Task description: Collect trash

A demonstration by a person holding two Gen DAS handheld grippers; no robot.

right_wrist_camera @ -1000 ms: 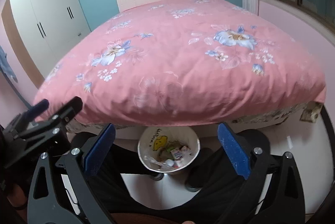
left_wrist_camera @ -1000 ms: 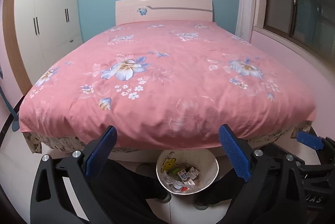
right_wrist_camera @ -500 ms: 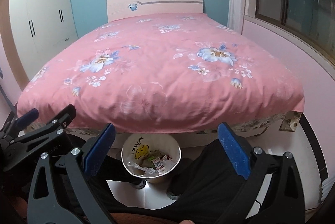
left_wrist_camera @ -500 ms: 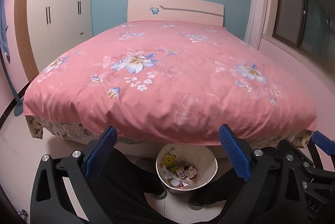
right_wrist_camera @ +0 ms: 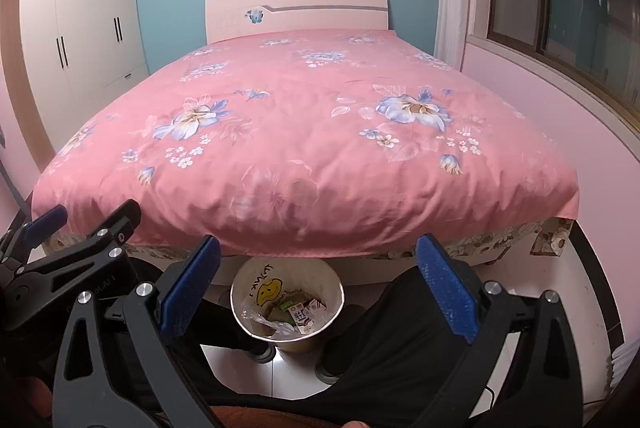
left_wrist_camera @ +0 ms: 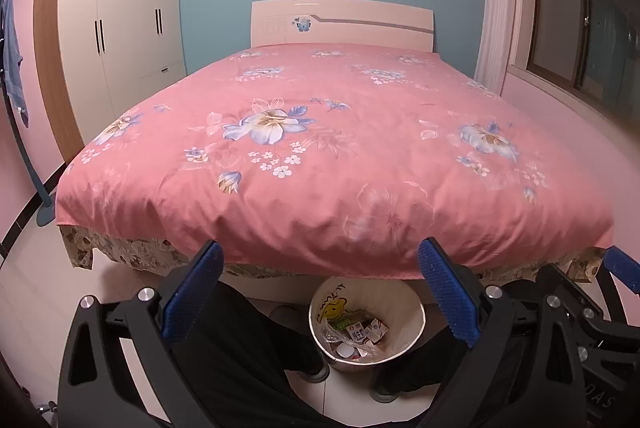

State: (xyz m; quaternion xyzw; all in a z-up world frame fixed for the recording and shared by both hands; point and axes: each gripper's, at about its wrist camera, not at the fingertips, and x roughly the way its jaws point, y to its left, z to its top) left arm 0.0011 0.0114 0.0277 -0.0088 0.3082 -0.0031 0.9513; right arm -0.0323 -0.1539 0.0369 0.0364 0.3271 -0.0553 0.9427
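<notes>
Left wrist view shows, from left to right, a blue garment [left_wrist_camera: 14, 60] hanging on the pink wall, a white wardrobe [left_wrist_camera: 120, 40] with dark handles, and a wide bed [left_wrist_camera: 320, 148] under a pink cover with blue flowers. The headboard [left_wrist_camera: 342, 24] stands against the blue wall, and a window [left_wrist_camera: 580, 28] is at the right. At the bottom, the left gripper [left_wrist_camera: 318, 292] has its jaws released and wide apart, and nothing is between the blue pads [left_wrist_camera: 192, 292]. Behind them, a person's legs in dark trousers [left_wrist_camera: 248, 348] stand on the pale floor [left_wrist_camera: 32, 288]. The white trash bin [left_wrist_camera: 412, 312] sits on the floor between the two feet, just at the foot of the bed. It has a yellow cartoon face on the inner wall, and small cartons and wrappers [left_wrist_camera: 362, 332] lie inside it. Part of the other tool shows at the far right edge.

In the right wrist view, the left tool appears at the left edge. The right gripper [right_wrist_camera: 316, 288] also has its jaws released and empty. The same bin is seen between its pads, under the edge of the pink cover, with the trash in it.
</notes>
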